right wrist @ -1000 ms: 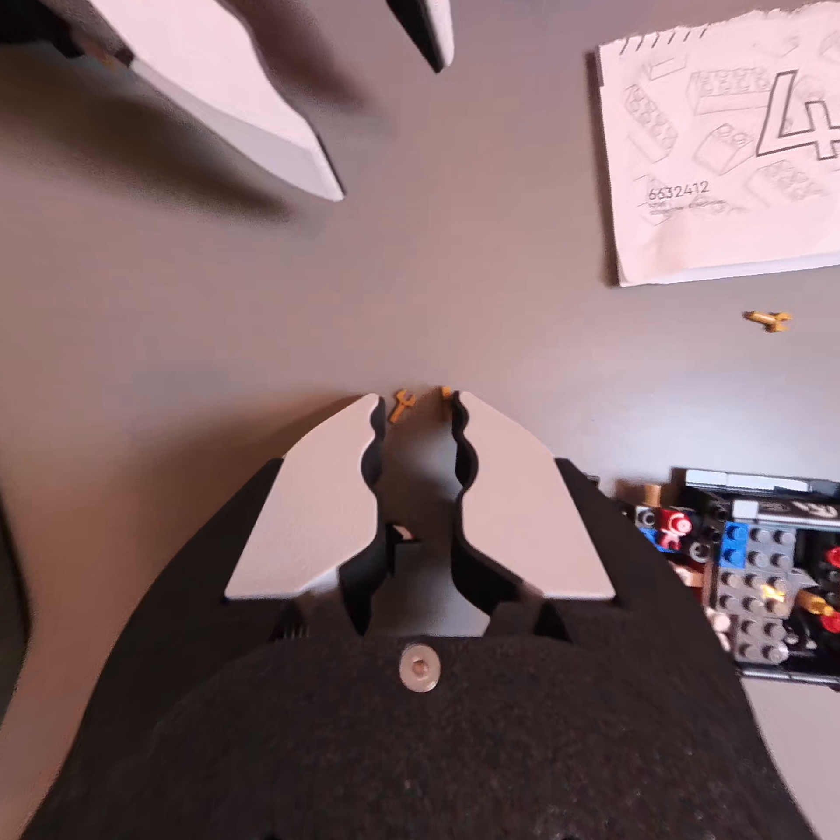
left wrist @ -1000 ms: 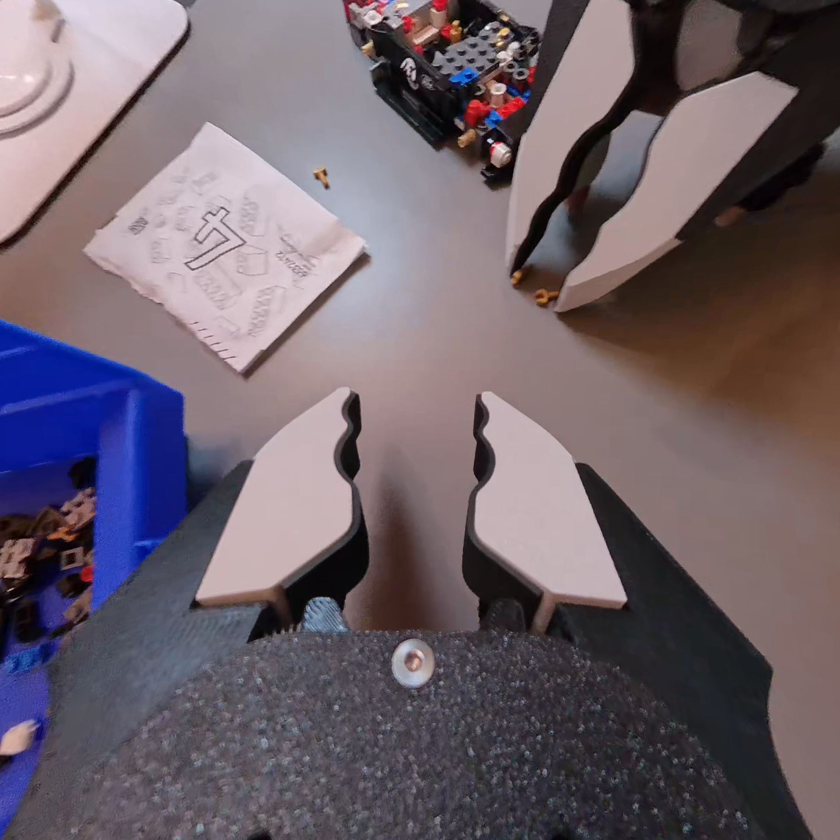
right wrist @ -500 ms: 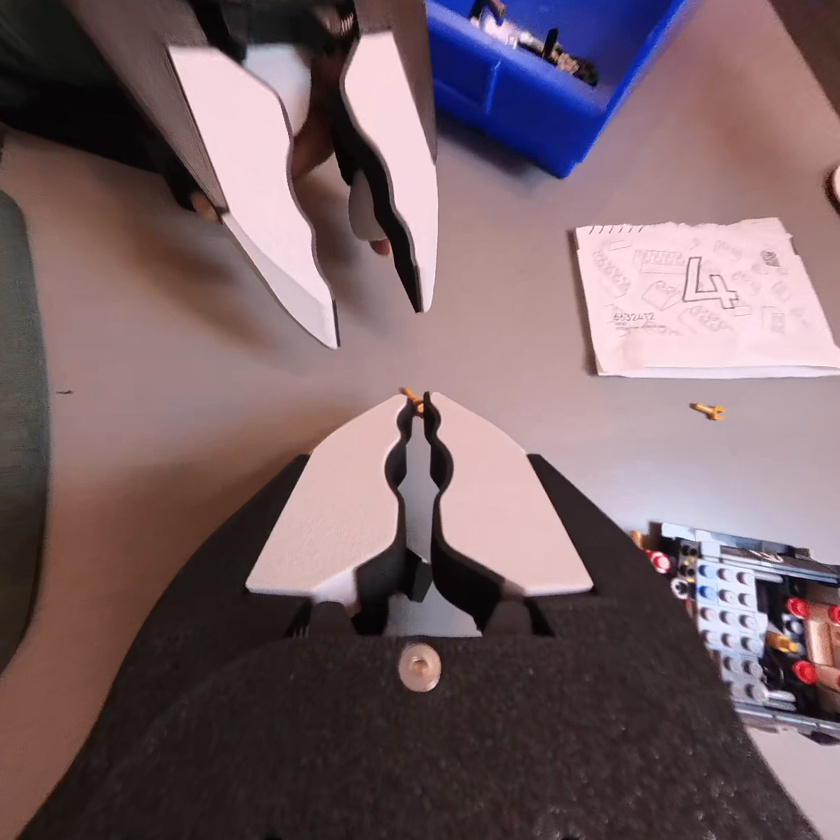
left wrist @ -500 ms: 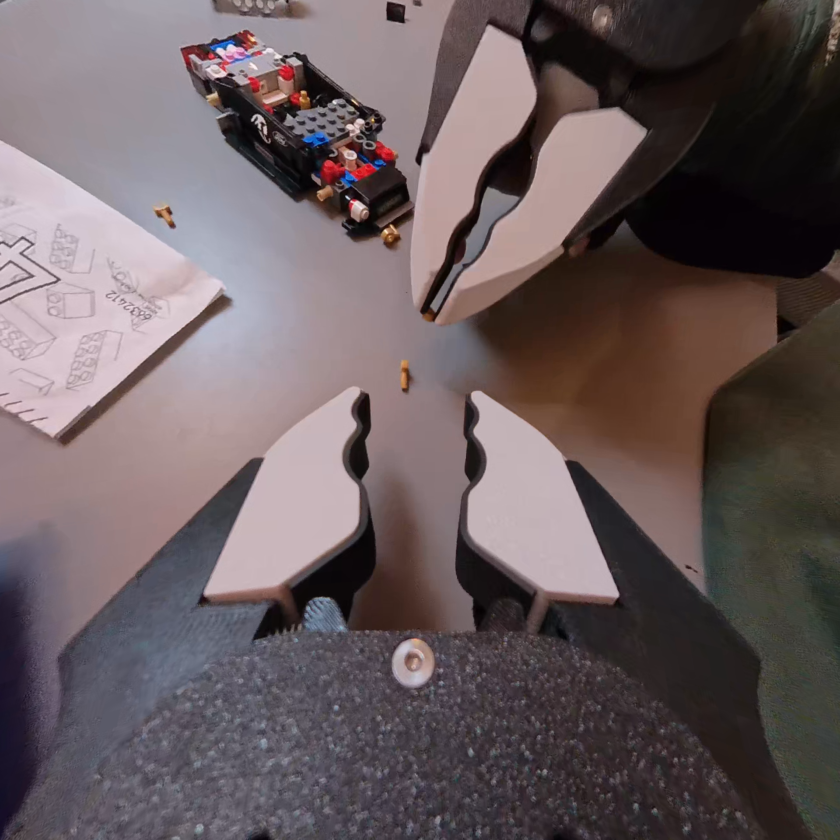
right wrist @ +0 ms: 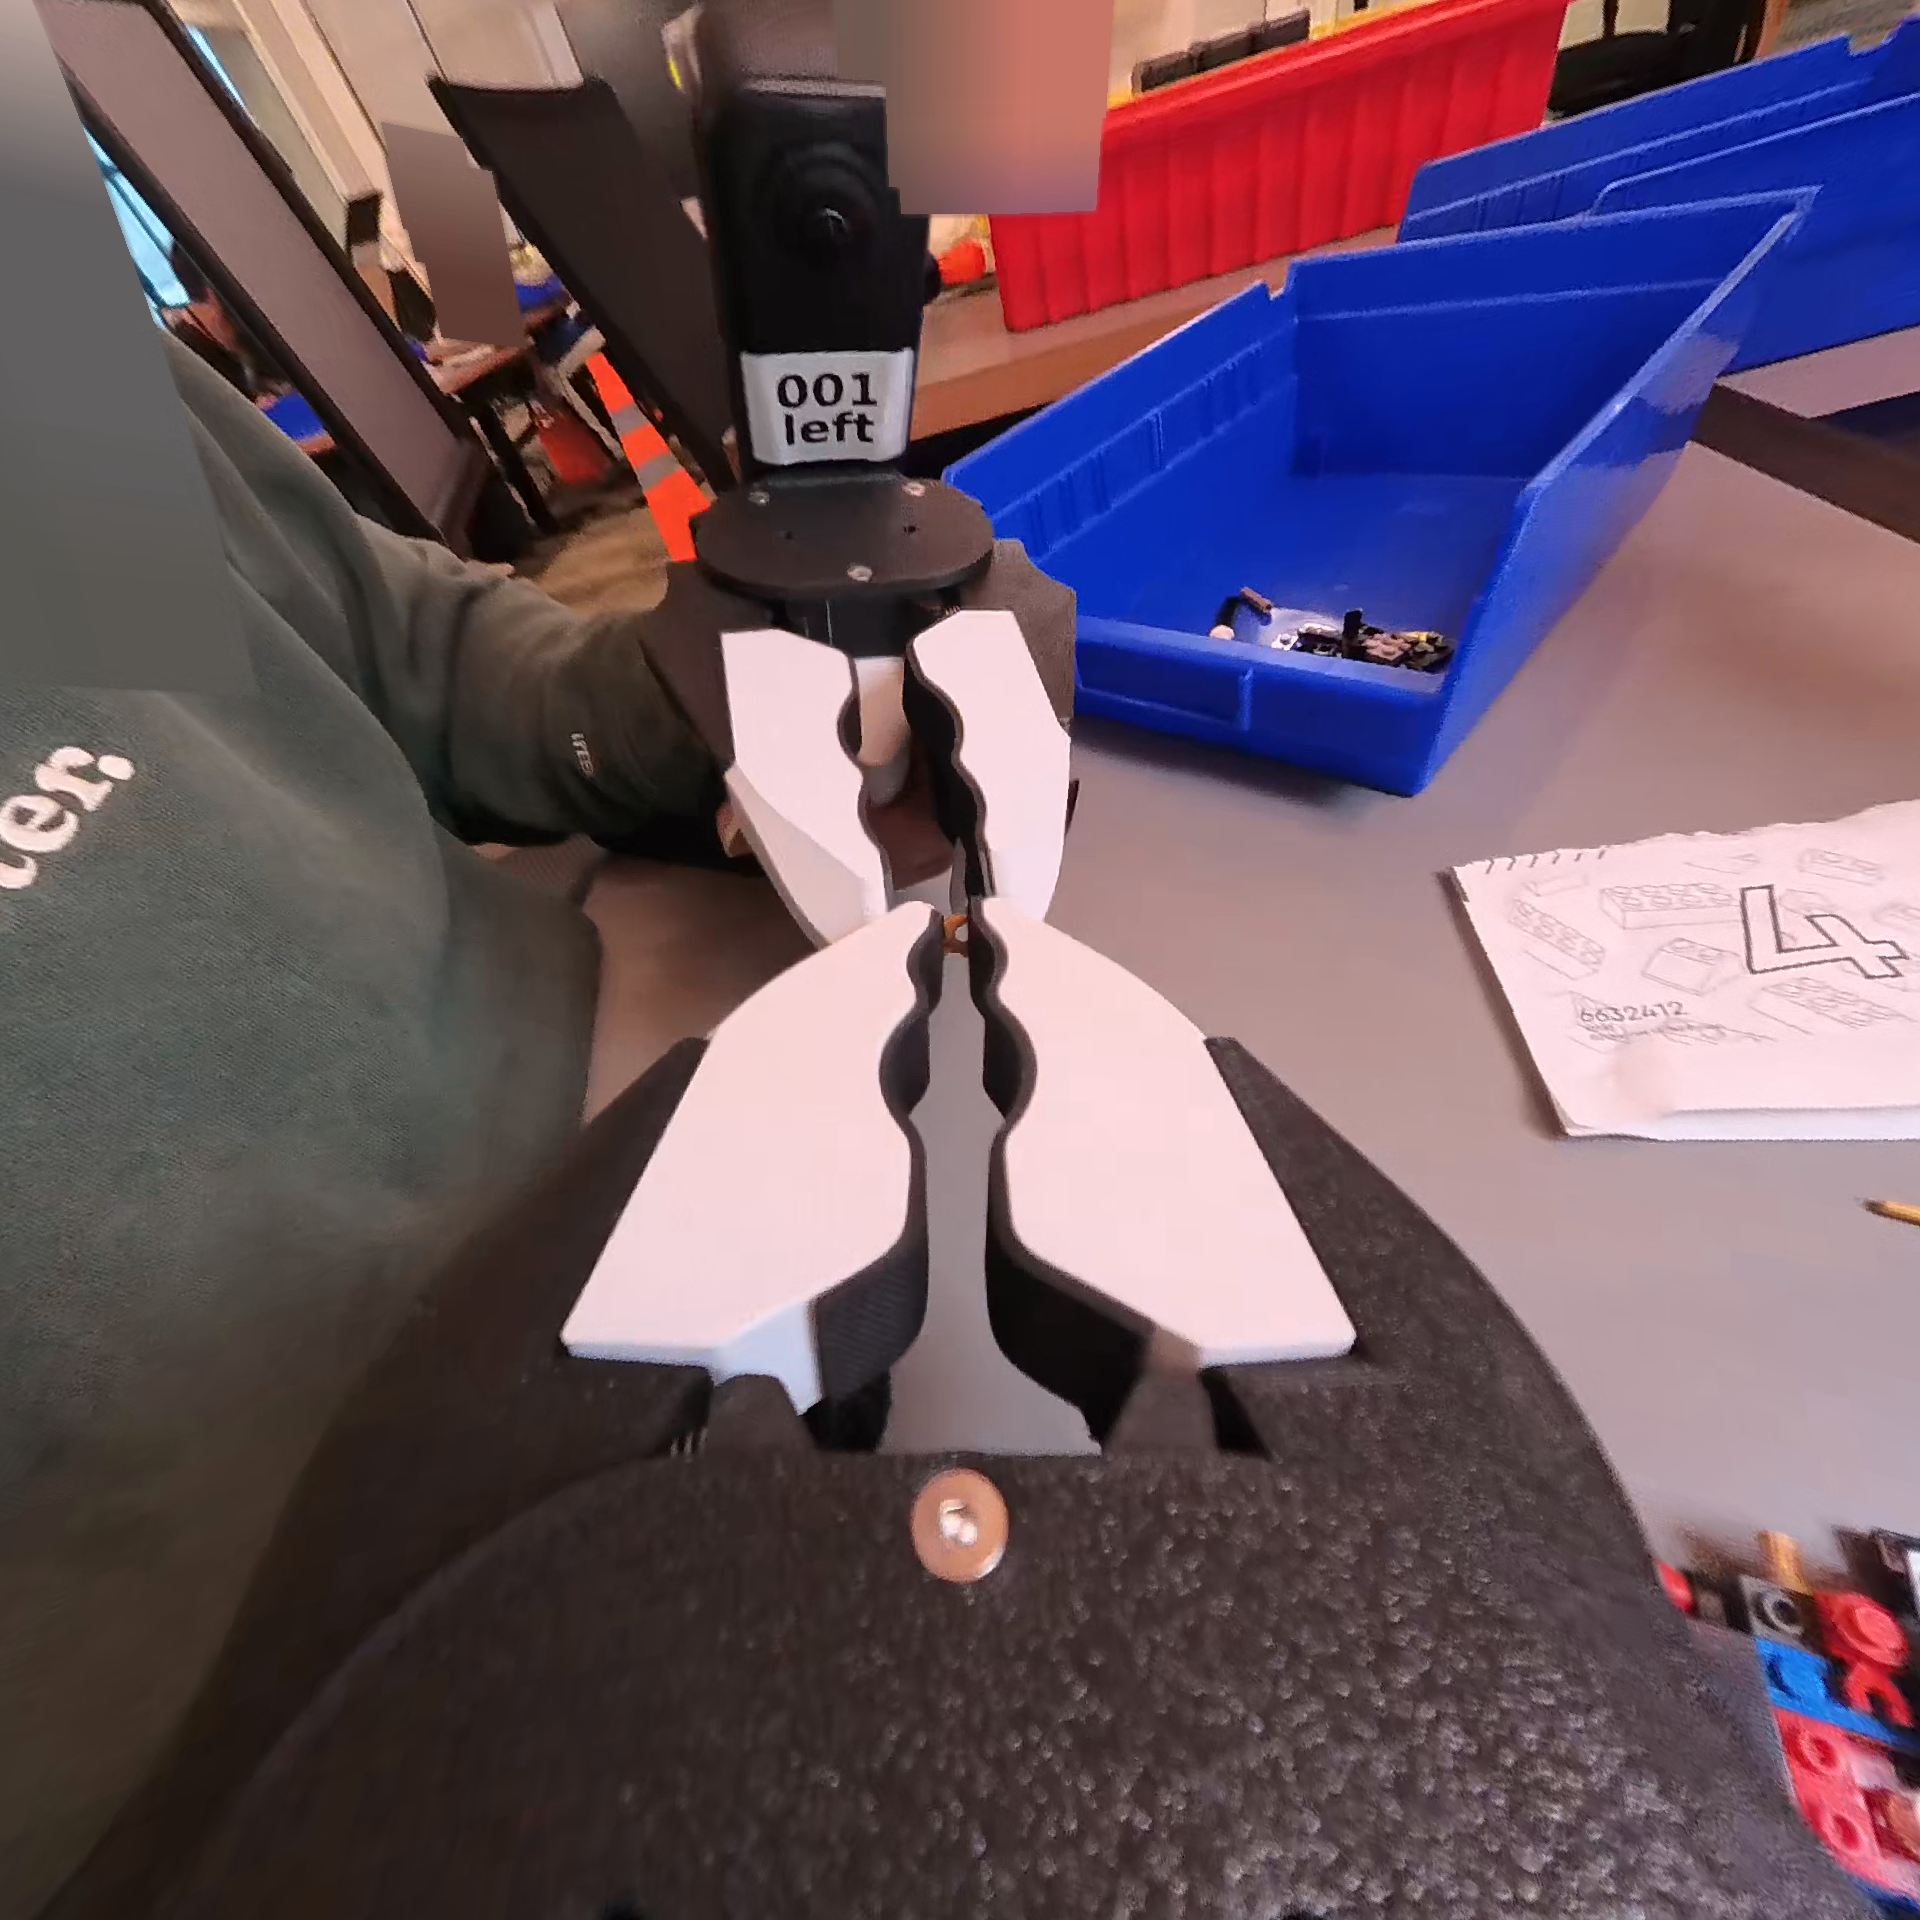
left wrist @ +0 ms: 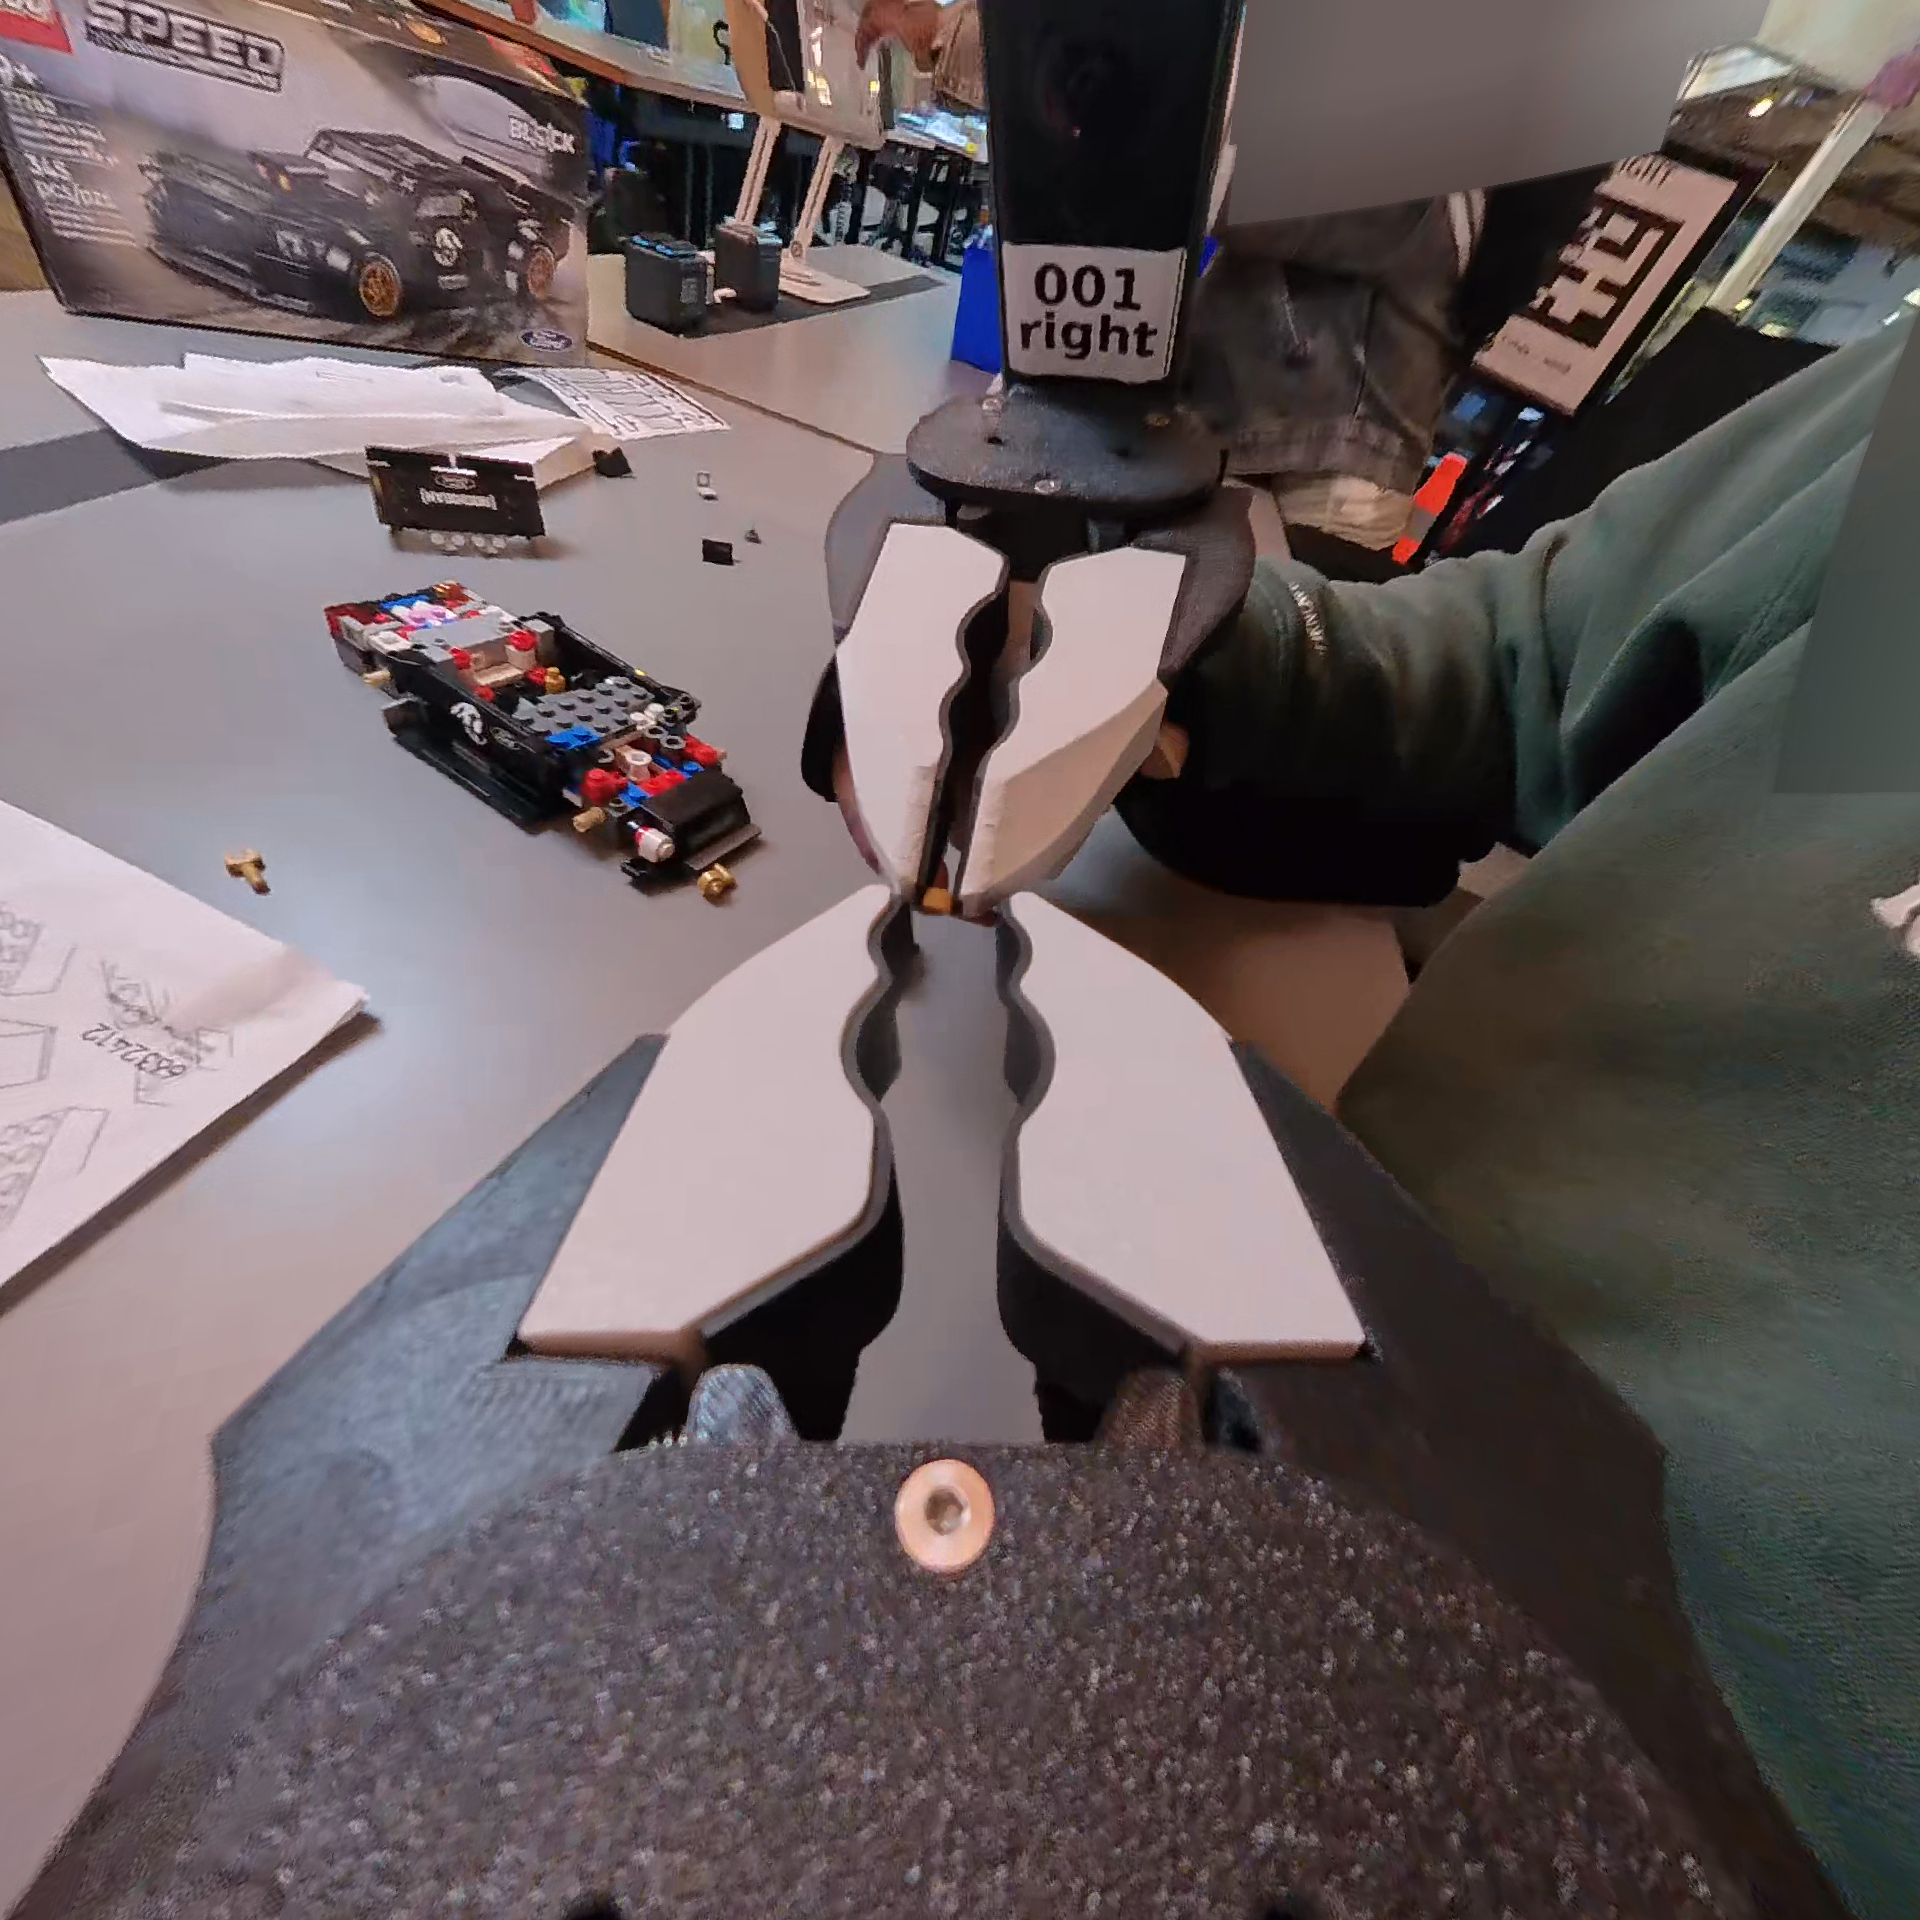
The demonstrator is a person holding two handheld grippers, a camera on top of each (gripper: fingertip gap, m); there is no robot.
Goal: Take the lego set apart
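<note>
Right claw (right wrist: 958,925) pinches a tiny gold lego piece (right wrist: 956,928), orientation unclear; left claw (left wrist: 943,914) gapes.

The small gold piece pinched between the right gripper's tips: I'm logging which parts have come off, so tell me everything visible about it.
The gold piece is a tiny tan-gold plastic part, mostly hidden. The right gripper is shut on it at the very fingertips, held above the grey table. The left gripper, open, has its tips on either side of it; contact cannot be told. Its exact shape is too small to tell.

Grey table (left wrist: 436,966), red draped table (right wrist: 1278,187) behind, further work desks (left wrist: 831,353), bright indoor light
</note>
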